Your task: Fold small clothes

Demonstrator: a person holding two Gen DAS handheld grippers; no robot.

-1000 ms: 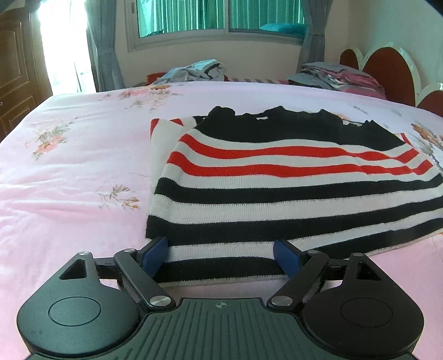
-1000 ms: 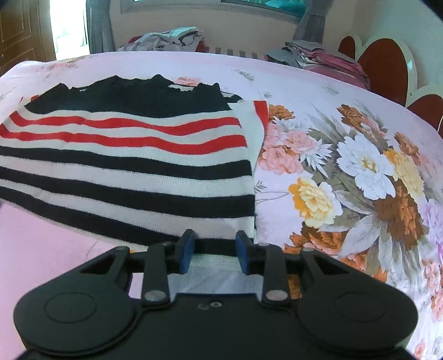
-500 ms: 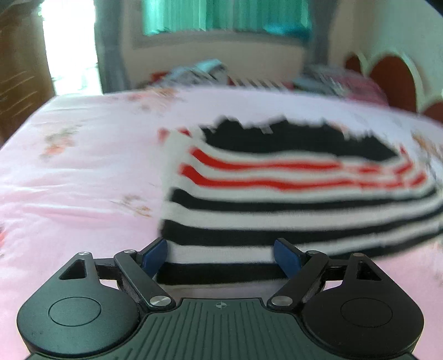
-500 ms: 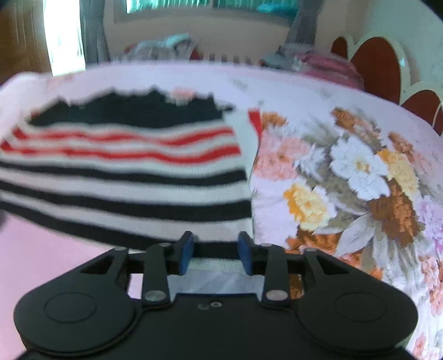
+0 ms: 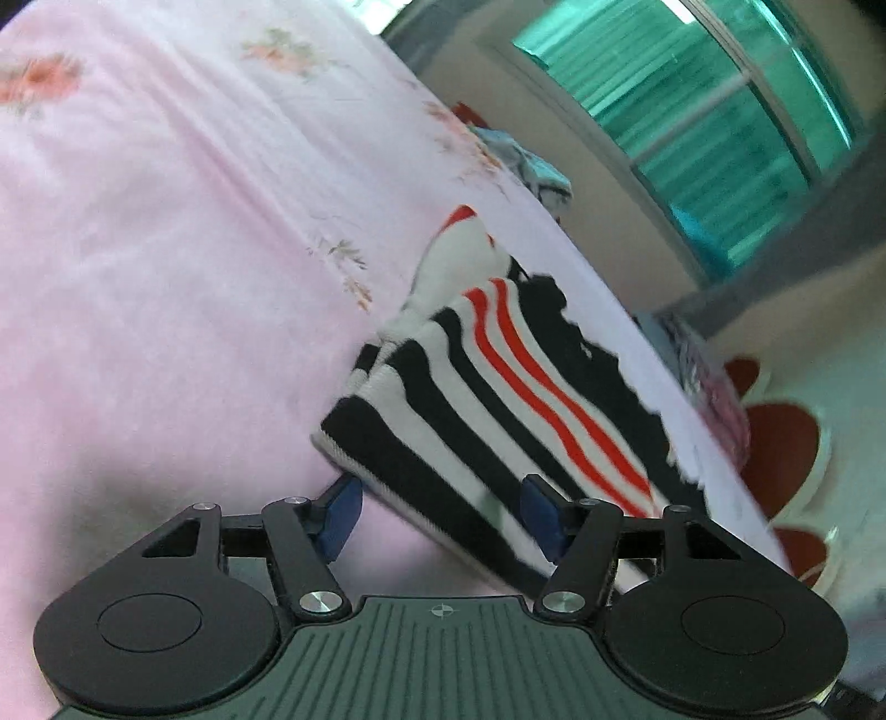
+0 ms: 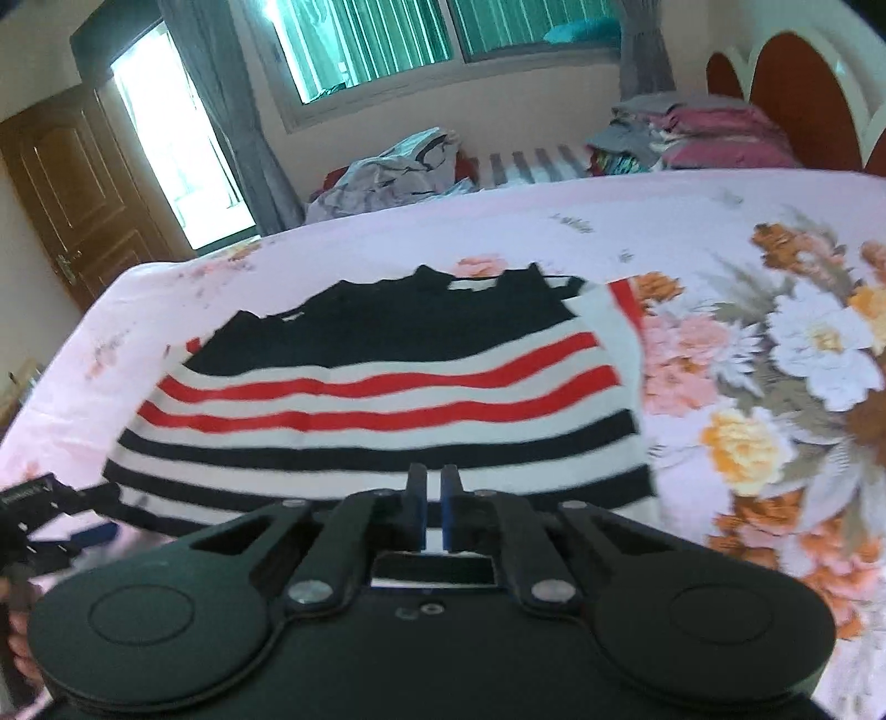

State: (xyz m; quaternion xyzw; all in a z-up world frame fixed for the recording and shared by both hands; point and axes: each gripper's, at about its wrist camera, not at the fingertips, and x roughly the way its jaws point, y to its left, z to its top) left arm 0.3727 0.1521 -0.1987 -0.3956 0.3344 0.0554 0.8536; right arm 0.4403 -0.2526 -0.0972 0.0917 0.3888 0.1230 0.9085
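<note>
A black, white and red striped sweater (image 6: 387, 387) lies on the pink floral bedsheet (image 6: 720, 232), sleeves folded in. My right gripper (image 6: 433, 498) is shut on its bottom hem, near the right corner, and holds the hem slightly raised. In the tilted left wrist view the sweater (image 5: 498, 399) runs diagonally. My left gripper (image 5: 443, 515) is open, its blue pads either side of the hem's left corner. The left gripper also shows at the lower left of the right wrist view (image 6: 61, 515).
A heap of grey clothes (image 6: 387, 171) and a stack of folded clothes (image 6: 692, 133) sit at the bed's far side. A red and white headboard (image 6: 803, 99) is at the right. A wooden door (image 6: 72, 188) and a window (image 6: 443, 33) are behind.
My right gripper has closed on the sweater's hem and lifted it a little. My left gripper has rolled sharply and stayed open at the hem's left corner.
</note>
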